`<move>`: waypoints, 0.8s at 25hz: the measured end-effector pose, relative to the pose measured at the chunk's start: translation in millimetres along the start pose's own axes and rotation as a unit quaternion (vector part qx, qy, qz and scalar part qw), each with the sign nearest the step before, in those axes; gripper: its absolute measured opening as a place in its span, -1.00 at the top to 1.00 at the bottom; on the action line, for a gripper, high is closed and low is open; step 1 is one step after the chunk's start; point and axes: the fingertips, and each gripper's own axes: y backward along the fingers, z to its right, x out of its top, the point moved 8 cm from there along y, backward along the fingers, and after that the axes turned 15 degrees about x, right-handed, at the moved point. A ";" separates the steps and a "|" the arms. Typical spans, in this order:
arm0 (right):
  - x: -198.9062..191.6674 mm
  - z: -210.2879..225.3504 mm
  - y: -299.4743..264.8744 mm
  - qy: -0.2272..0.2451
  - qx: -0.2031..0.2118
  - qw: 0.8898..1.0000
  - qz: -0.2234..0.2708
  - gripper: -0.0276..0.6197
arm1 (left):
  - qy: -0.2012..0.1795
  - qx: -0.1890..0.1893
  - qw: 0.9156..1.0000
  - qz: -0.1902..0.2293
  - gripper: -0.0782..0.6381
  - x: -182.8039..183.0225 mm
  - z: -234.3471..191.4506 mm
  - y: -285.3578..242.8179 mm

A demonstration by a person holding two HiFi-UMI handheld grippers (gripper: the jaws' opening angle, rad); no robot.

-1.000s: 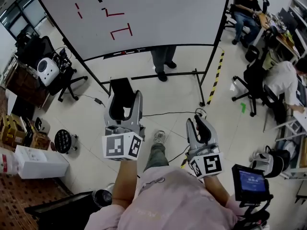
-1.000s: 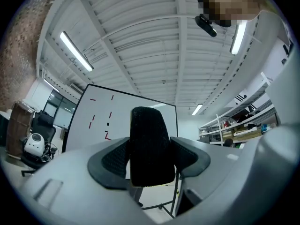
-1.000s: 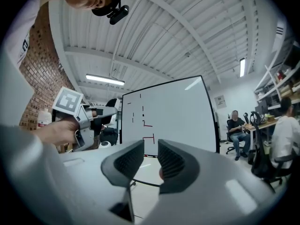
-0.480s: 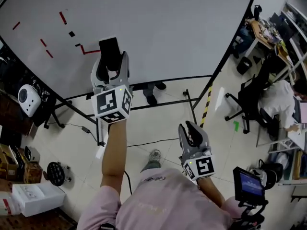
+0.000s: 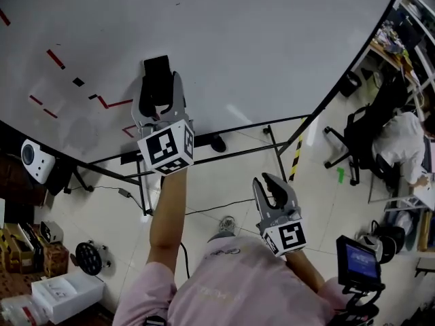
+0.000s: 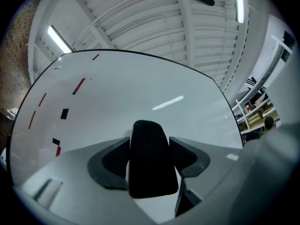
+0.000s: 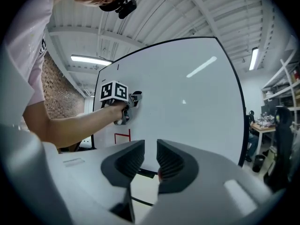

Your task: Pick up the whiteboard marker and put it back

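Behind everything stands a big whiteboard [image 5: 238, 46] with a few short red marks [image 5: 56, 59] on it; a thin dark tray [image 5: 204, 143] runs along its bottom edge, and the pale floor [image 5: 224, 182] lies below. The person holds the left gripper [image 5: 160, 80] up close to the board; its jaws are closing on a black block [image 6: 149, 158] that sits right between the pads and pokes out past them; it is fat and flat, so it looks more like a board wiper than a pen. The right gripper [image 7: 150, 144] is lower and further back from the board; its jaws have only a small gap and nothing is in them. No marker can be picked out in any view; if it is on the tray, it is too small and dark to tell, and the tray is below the left gripper and ahead of the right one. To do this step well, the person should first find the marker; the free right gripper seems the best one to get it; it should open wider, come at the pen from the side, and pinch it near the middle so it does not roll away.
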 end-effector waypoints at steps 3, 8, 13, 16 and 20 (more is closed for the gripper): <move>-2.1 1.3 -5.6 -0.004 0.006 1.000 -0.003 0.66 | 0.007 -0.001 1.000 0.005 0.05 -17.2 1.1 -5.5; -4.3 -3.9 -3.1 0.003 0.012 1.000 -0.012 0.66 | 0.015 -0.002 1.000 0.027 0.07 -37.5 2.1 -13.6; -10.4 -2.3 0.6 0.000 -0.009 1.000 -0.020 0.66 | 0.010 -0.007 0.999 0.043 0.07 -40.0 -0.7 -15.5; -10.6 -4.2 9.5 -0.005 -0.016 1.000 -0.017 0.66 | -0.002 -0.008 0.999 0.047 0.07 -31.9 -1.4 -3.2; -5.5 -14.1 31.0 -0.008 -0.009 1.000 0.000 0.66 | -0.006 -0.016 0.999 0.048 0.07 -14.8 -5.2 47.8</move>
